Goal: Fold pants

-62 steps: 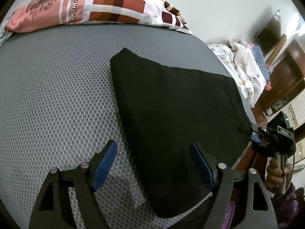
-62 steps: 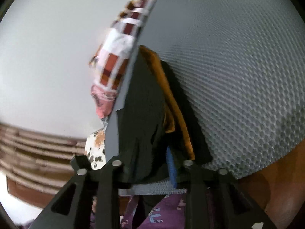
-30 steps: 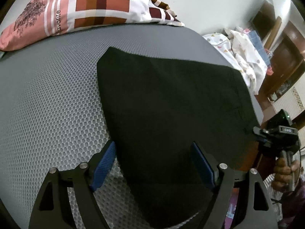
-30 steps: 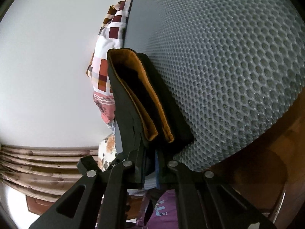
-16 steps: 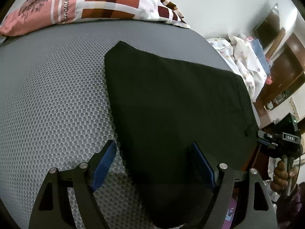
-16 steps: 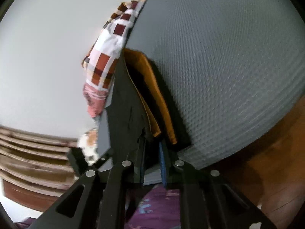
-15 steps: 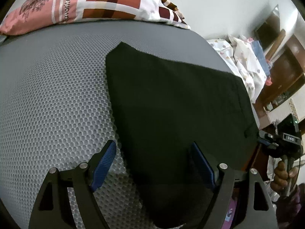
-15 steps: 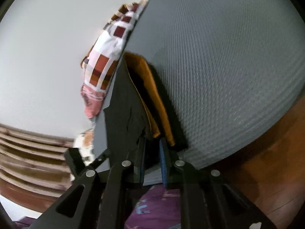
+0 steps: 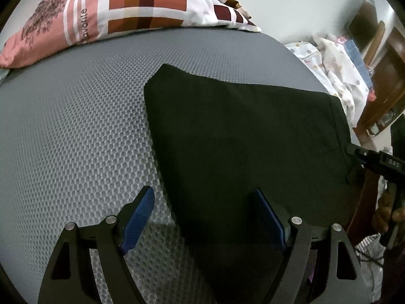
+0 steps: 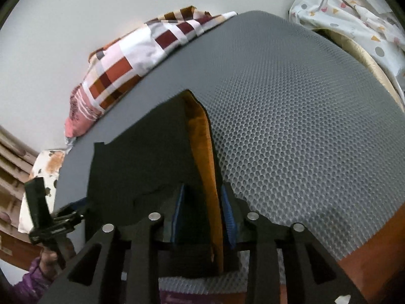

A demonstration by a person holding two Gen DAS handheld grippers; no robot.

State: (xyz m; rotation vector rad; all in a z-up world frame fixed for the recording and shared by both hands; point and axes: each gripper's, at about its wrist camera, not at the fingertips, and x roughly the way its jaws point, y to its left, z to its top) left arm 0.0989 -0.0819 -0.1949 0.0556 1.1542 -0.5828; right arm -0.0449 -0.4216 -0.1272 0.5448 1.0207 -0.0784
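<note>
A home bedroom: grey mesh mattress, patchwork pillow, wooden furniture.

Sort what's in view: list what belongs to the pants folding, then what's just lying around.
Part of the job:
- black pants, folded, orange lining showing in the right wrist view
- right gripper, straddling the pants' edge
- left gripper, open over the pants
- grey mesh mattress, the work surface

Lying about:
- checked pillow
- dotted white bedding
</note>
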